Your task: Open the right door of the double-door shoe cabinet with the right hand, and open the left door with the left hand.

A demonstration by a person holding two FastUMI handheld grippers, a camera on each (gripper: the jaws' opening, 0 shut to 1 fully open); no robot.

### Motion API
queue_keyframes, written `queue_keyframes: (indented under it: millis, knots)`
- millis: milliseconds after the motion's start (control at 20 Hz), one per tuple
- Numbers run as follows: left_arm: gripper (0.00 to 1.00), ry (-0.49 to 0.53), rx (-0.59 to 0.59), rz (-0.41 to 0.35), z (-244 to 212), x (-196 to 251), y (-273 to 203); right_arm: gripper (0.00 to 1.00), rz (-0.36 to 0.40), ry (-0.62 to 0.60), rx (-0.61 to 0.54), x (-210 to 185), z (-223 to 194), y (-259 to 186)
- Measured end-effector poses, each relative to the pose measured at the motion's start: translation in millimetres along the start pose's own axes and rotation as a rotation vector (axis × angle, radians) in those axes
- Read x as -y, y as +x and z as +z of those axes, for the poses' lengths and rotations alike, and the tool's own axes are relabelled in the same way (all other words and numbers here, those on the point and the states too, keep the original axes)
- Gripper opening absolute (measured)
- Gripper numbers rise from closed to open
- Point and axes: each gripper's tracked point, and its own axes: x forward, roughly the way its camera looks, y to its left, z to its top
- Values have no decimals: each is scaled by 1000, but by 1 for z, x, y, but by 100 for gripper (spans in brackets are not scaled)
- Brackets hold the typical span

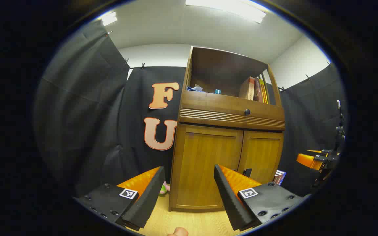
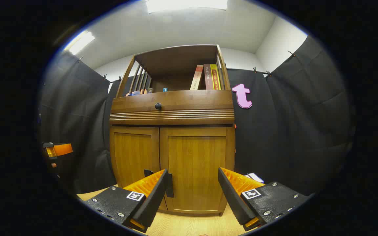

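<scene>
Plainly both cabinet doors [image 2: 172, 164] sit closed; left tongs [image 1: 189, 193] and right tongs [image 2: 192, 193] gape empty.

- Both cabinet doors [image 2: 172, 164] are closed, with bare wood floor [image 2: 189, 226] open in front of them.
- At the cabinet's right bottom corner lies a small box [image 2: 254, 177] — near the right door's swing.
- A pink-green thing [image 1: 164, 188] sits at the left bottom corner.

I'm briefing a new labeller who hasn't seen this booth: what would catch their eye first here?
The wooden shoe cabinet stands dead ahead, its right door and left door both closed, under a drawer with a dark knob. Books lean on the open top shelf. The right tool hangs open before the right door, and the left tool hangs open before the left one.
</scene>
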Motion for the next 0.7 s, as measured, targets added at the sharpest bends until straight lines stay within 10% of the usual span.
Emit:
queue_keyframes:
  millis: [700]
  knots:
    - [95,126,14,67,6,-12,-6,92,-6,-17,-48,1,-13,-4]
